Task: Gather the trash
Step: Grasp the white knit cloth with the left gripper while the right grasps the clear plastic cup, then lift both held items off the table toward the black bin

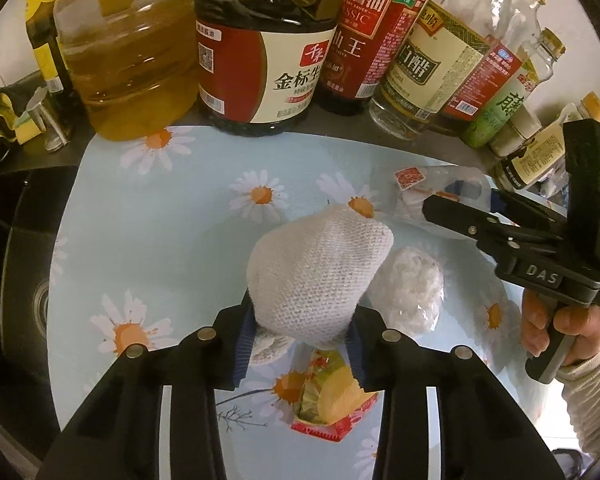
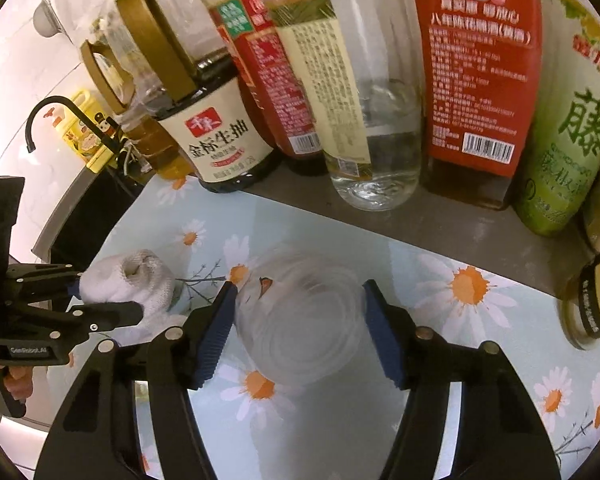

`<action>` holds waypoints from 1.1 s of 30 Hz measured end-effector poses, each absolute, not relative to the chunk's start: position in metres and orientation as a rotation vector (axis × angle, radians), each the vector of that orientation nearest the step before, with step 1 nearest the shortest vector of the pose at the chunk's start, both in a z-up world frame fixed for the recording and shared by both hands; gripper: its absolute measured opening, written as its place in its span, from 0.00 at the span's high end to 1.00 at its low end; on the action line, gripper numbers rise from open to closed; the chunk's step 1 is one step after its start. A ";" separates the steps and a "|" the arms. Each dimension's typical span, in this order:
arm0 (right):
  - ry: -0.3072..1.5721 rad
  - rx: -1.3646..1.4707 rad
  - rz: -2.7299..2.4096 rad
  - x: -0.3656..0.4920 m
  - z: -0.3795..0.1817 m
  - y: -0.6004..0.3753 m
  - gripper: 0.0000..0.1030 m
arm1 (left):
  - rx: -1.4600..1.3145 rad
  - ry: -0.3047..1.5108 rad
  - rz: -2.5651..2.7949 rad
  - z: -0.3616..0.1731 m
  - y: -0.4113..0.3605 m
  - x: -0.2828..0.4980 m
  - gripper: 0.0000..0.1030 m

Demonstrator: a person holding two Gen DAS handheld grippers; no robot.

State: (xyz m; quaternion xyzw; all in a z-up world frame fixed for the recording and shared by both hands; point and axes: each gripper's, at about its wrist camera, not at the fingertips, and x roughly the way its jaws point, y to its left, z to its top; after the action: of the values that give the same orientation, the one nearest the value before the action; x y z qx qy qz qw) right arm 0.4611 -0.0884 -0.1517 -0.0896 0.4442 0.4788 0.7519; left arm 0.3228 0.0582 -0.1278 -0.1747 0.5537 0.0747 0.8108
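The white knitted glove (image 1: pixel 316 276) sits bunched between the blue pads of your left gripper (image 1: pixel 298 340), whose jaws are clamped on it just above the daisy-print mat (image 1: pixel 172 240). Just right of it lies a crumpled white plastic wad (image 1: pixel 410 286), and below the jaws a red and yellow snack wrapper (image 1: pixel 332 404) lies flat on the mat. Your right gripper (image 2: pixel 300 320) has its jaws apart around a clear plastic cup (image 2: pixel 300 316); you cannot tell from the blur whether the pads touch it. The cup's contents cannot be made out. Behind, along the counter (image 2: pixel 420 220) edge, stand the oil jug (image 1: pixel 132 60) part full of yellow oil, the soy sauce bottle (image 1: pixel 260 60) and a vinegar bottle (image 2: pixel 372 152) with clear liquid low down. Bare mat lies toward you.
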 end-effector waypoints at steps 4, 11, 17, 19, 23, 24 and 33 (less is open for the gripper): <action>0.958 -0.189 1.041 0.453 -0.143 -0.096 0.38 | -0.376 1.169 0.150 -0.122 0.058 0.315 0.65; 0.952 -0.181 0.993 0.433 -0.133 -0.114 0.38 | -0.370 1.124 0.127 -0.104 0.056 0.290 0.65; 0.926 -0.190 0.933 0.401 -0.118 -0.131 0.38 | -0.358 1.079 0.089 -0.089 0.056 0.254 0.65; 0.916 -0.190 0.914 0.389 -0.113 -0.135 0.38 | -0.357 1.071 0.071 -0.086 0.056 0.244 0.65; 0.888 -0.187 0.853 0.353 -0.103 -0.144 0.38 | -0.346 1.051 0.026 -0.079 0.057 0.215 0.65; 0.888 -0.185 0.844 0.344 -0.102 -0.145 0.38 | -0.346 1.046 0.015 -0.078 0.058 0.208 0.65; 0.878 -0.157 0.773 0.260 -0.090 -0.150 0.38 | -0.327 1.015 -0.077 -0.067 0.064 0.151 0.65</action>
State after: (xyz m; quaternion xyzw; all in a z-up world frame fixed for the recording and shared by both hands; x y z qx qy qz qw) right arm 0.2602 -0.1499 -0.0904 -0.0742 0.4141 0.3644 0.8308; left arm 0.1510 0.0639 -0.0674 -0.1561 0.4837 -0.0368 0.8605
